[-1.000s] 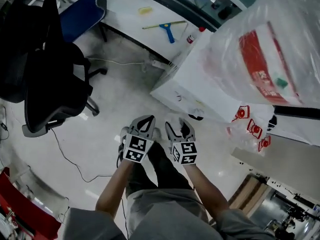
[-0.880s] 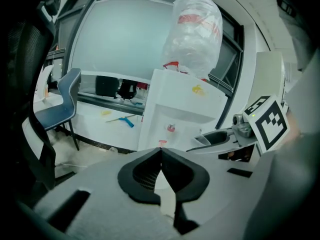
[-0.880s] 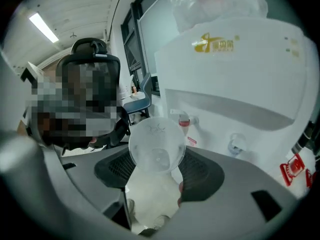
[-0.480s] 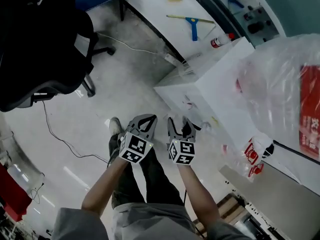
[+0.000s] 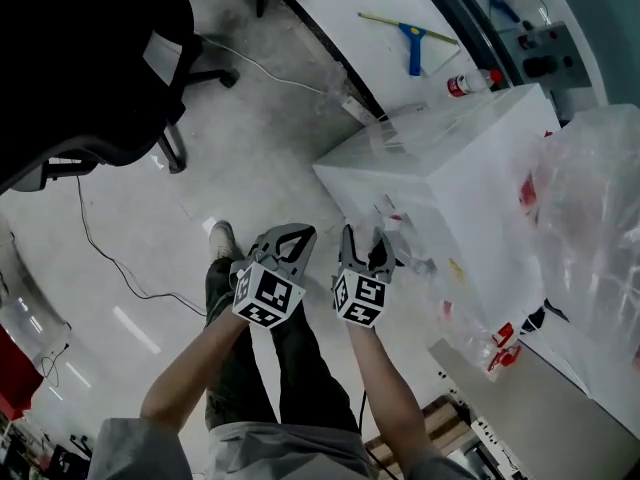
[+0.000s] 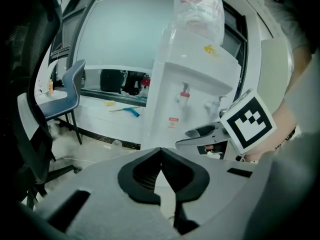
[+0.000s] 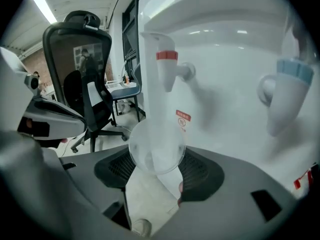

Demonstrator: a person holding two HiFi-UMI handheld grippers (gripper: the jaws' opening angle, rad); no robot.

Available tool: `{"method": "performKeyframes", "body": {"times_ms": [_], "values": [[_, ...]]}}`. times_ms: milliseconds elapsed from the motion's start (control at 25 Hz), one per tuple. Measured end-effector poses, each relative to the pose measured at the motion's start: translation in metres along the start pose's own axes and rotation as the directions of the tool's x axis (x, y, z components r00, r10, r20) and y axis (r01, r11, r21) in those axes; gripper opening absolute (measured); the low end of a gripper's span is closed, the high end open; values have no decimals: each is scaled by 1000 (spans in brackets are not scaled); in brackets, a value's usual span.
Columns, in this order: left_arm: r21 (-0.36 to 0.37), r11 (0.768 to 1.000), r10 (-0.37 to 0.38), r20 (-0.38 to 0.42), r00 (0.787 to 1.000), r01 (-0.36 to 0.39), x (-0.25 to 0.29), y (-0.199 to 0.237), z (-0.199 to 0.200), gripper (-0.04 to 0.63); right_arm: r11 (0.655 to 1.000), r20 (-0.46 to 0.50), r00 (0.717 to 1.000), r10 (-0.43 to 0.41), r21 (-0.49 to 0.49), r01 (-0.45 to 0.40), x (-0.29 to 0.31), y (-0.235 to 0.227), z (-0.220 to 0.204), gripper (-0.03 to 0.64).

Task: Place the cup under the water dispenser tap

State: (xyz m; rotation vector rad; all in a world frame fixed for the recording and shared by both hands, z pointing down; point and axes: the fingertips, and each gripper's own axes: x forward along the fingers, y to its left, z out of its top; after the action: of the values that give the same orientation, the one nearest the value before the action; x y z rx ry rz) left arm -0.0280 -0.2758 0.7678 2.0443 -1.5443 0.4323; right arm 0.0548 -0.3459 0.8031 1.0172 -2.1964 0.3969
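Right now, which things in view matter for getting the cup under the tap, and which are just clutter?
Job: cup, held in the right gripper; dispenser; its red tap and blue tap.
Lying about: chair, squeegee, bottle, floor cable, bag. The left gripper is shut and empty.

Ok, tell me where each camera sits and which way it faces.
Head view: on the person's head, looking steeply down at floor and water dispenser; forearms, legs, both grippers show.
Left gripper view: on the left gripper, facing the dispenser's front; its shut jaws show.
Right gripper view: on the right gripper, facing the red tap; its jaws hold the cup.
Shared: all show the dispenser.
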Motion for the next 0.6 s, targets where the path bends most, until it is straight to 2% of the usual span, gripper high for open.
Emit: {"method": "performKeyframes", "body": {"times_ms": [240,600], "values": [[15,1000,5,9,1000,-5,14,9,-13,9,992,-19,992,-124,-12,124,29,-15,-29,258],[-15,999,47,0,999,-47,21,24,-34,9,959,-20,969,-247,140,247,66,-20,-48,258]]}}
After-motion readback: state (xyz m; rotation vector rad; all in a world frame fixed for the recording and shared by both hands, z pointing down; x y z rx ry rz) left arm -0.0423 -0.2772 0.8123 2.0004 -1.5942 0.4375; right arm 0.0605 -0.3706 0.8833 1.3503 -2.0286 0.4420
